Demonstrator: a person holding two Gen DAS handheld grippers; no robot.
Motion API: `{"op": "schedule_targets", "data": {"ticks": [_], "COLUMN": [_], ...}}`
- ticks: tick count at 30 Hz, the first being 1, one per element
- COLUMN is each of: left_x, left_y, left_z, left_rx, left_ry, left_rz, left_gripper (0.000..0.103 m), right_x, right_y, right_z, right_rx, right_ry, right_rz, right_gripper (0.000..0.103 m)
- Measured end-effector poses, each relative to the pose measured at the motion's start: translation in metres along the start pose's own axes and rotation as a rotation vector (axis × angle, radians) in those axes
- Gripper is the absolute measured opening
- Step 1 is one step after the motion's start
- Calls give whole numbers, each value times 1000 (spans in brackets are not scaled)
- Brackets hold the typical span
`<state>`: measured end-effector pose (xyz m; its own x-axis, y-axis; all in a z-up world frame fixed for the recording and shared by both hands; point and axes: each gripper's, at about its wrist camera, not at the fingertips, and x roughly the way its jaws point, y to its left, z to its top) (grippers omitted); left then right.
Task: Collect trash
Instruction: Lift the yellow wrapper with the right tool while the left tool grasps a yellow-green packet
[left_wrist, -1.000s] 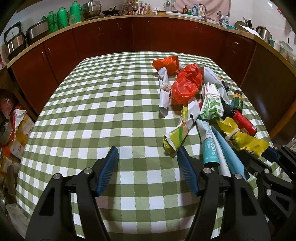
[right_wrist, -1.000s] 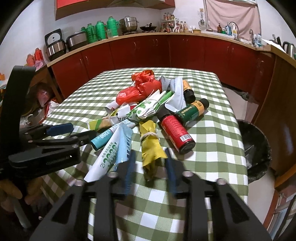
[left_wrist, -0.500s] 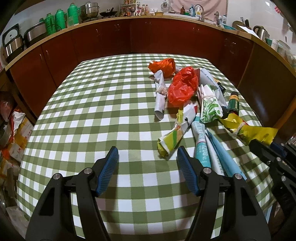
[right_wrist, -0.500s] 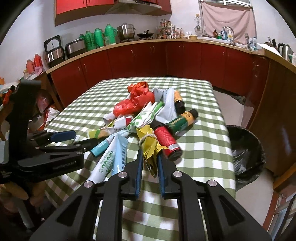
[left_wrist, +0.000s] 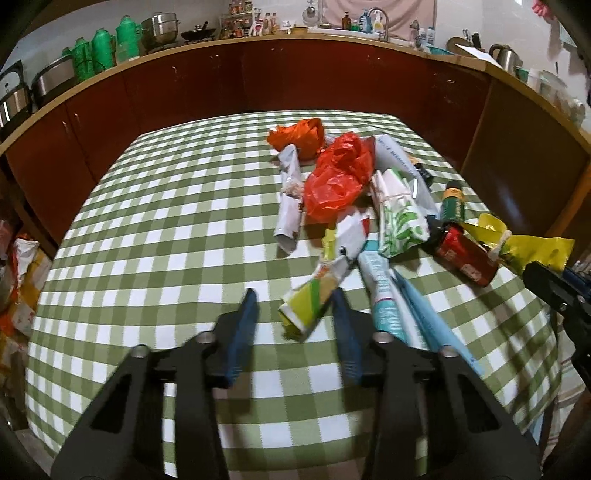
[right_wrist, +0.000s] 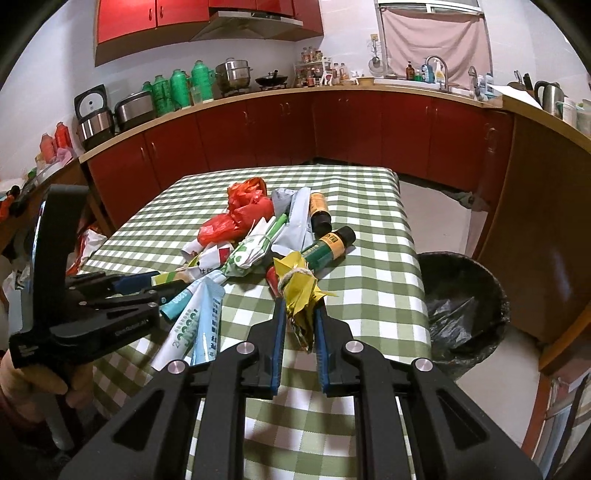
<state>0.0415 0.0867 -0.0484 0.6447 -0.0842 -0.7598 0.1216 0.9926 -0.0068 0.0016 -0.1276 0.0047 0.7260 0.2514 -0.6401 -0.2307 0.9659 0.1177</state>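
Note:
A pile of trash lies on the green-checked table (left_wrist: 166, 221): red plastic bags (left_wrist: 336, 181), a white paper roll (left_wrist: 290, 206), a green-white packet (left_wrist: 399, 218), toothpaste tubes (left_wrist: 384, 295), a red can (left_wrist: 461, 254) and a green bottle (left_wrist: 452, 203). My left gripper (left_wrist: 294, 299) is open, its fingers on either side of a yellow-green wrapper (left_wrist: 310, 295) without touching it. My right gripper (right_wrist: 300, 310) is shut on a yellow wrapper tied with string (right_wrist: 299, 291), held just above the table's right side. That yellow wrapper (left_wrist: 517, 247) also shows in the left wrist view.
A black bin with a dark liner (right_wrist: 461, 306) stands on the floor off the table's right edge. Red kitchen cabinets (right_wrist: 332, 129) ring the room behind the table. A hand (right_wrist: 33, 380) holds the left gripper's handle at the table's near-left corner. Bags (left_wrist: 22, 258) sit on the floor at the left.
My right gripper closed on the yellow wrapper and raised it off the pile. My left gripper moved forward to the yellow-green wrapper and its fingers narrowed.

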Motion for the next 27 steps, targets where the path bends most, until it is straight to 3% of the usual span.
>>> {"op": "schedule_targets", "data": {"ticks": [7,27], "left_x": [-4,-32], "left_y": [-1,-2], "left_z": [-3,-1], "left_rx": [-7,-29], "left_ry": [-6,-51], "left_rz": [-51,-61], "left_gripper": [19,15], "right_x": [1,-6], "right_y": [-2,-17], "right_z": [-1,1], "right_rx": [7,37], "right_ry": [0,-35], "right_rz": [-2,-32], "right_gripper": [16,16]}}
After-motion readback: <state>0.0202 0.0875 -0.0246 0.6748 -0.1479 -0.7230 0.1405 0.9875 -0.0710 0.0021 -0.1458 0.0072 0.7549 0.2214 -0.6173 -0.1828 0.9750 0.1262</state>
